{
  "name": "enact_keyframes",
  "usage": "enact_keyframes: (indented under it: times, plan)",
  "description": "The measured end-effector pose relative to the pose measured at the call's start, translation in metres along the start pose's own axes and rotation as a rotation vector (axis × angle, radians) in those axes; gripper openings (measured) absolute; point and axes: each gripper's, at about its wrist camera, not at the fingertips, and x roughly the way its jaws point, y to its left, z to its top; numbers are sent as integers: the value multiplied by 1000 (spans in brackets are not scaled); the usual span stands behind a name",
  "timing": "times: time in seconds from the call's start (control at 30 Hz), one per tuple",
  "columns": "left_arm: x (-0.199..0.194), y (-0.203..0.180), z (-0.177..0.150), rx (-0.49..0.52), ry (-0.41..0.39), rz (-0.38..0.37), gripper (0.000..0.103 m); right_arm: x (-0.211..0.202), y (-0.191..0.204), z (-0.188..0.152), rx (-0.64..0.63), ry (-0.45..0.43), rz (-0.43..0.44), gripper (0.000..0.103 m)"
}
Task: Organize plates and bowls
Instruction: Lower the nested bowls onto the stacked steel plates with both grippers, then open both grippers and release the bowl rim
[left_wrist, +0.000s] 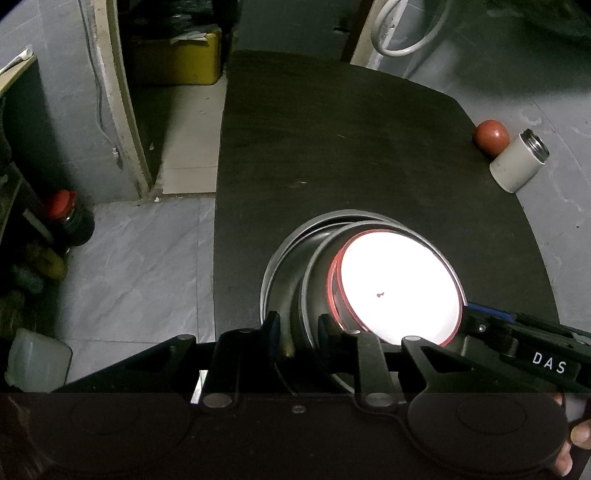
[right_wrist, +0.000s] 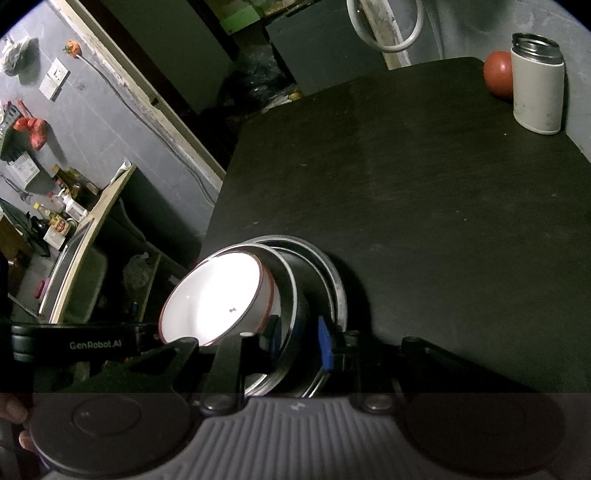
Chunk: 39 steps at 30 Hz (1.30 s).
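Here one white bowl (left_wrist: 400, 286) with a red rim sits nested in two steel bowls (left_wrist: 295, 258), tilted, on the dark table (left_wrist: 351, 147). The left gripper (left_wrist: 297, 332) clamps the inner steel wall between its fingers; the right gripper (right_wrist: 299, 341) likewise pinches it from the opposite side. Only the right view shows a cluttered shelf (right_wrist: 66, 206). Beyond the fingertips, well apart, stand one white jar (left_wrist: 519, 160) and one red ball (left_wrist: 491, 137).

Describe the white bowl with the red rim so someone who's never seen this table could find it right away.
On the dark table, near its front edge, sits a stack of dishes held between the left gripper and right gripper. The white bowl nests innermost, inside the steel bowls. It alone is bright white with a thin red rim.
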Motion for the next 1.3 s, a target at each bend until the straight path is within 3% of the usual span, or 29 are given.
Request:
enact_keyframes:
  times: [0.03, 0.17, 0.53, 0.67, 0.77, 1.13, 1.3]
  plan:
    - [0, 0, 0, -1, -2, 2, 25, -1, 0, 0, -2, -4, -2, 27]
    - [-2, -1, -1, -6, -10, 9, 27, -4, -6, -1, 9, -16, -31, 53]
    - [-13, -2, -7, -25, -48, 62, 45, -10, -7, -5, -11, -22, -3, 59]
    - [-19, -3, -10, -37, -70, 90, 60, -12, -7, -5, -24, -21, 7, 63]
    - [-22, -3, -11, -50, -81, 103, 65, -16, -7, -5, -35, -25, 21, 72]
    - [-36, -14, -27, -94, -132, 154, 79, -30, -11, -7, -104, -31, 48, 80]
    - [-43, -24, -37, -122, -170, 144, 86, -42, -16, -9, -137, -37, 56, 84]
